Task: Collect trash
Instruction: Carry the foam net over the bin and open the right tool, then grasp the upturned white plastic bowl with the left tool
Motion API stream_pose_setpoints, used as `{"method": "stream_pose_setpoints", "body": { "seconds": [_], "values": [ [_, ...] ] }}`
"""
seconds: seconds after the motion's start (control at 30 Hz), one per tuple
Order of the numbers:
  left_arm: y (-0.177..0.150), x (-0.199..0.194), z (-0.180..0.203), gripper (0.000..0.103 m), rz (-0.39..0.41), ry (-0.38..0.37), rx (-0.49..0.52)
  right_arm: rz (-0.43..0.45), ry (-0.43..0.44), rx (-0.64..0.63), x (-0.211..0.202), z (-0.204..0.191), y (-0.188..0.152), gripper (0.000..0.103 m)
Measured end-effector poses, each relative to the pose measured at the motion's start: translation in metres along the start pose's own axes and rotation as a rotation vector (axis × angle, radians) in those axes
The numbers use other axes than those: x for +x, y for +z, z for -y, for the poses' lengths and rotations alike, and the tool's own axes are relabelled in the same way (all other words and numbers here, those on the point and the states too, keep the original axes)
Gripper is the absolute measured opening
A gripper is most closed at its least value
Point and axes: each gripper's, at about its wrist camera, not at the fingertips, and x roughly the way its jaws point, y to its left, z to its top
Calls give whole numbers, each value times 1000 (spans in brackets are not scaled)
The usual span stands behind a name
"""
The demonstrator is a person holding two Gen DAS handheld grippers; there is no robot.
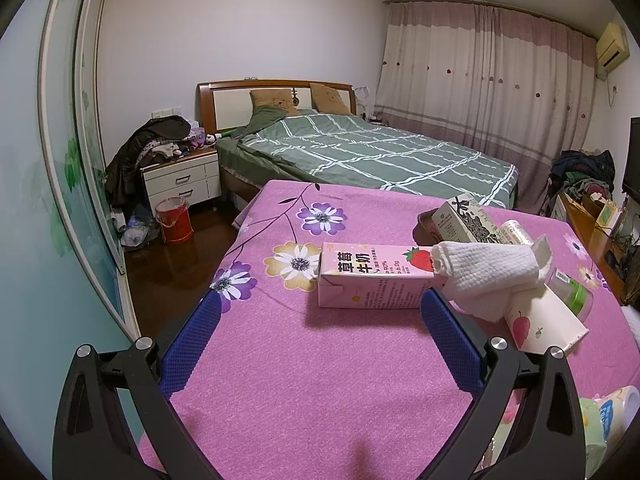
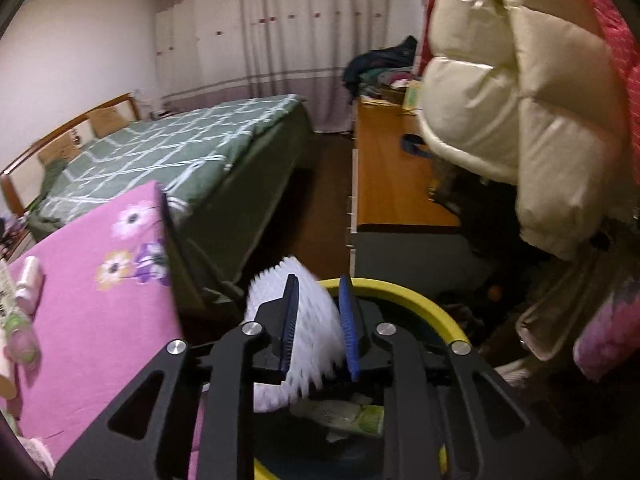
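In the left wrist view my left gripper (image 1: 320, 304) is open and empty, low over the pink flowered tablecloth (image 1: 304, 368). Just beyond its fingertips lies a pink strawberry milk carton (image 1: 372, 276) on its side. A crumpled white paper towel (image 1: 488, 276) lies on a paper cup (image 1: 544, 324), with a black-and-white carton (image 1: 468, 224) behind. In the right wrist view my right gripper (image 2: 318, 292) is shut on a white foam fruit net (image 2: 312, 336), held over a yellow-rimmed trash bin (image 2: 424, 300). A green wrapper (image 2: 352, 416) lies inside the bin.
A green checked bed (image 1: 360, 152) stands behind the table. A red bucket (image 1: 174, 220) sits by the nightstand (image 1: 184, 180). A wooden desk (image 2: 392, 176) and a cream puffer jacket (image 2: 512, 92) are right of the bin. More bottles lie at the table's right edge (image 1: 608, 420).
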Motion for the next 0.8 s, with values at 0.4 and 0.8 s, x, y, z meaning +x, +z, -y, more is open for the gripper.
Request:
{"method": "stream_pose_setpoints", "body": {
  "seconds": [0.4,0.8],
  "values": [
    [0,-3,3,98,11,5,16,102,154,-8,-41,-49,11,40],
    [0,-59,50,98,9,-187,140,81,261,-212,-24,-134,-9,42]
  ]
}}
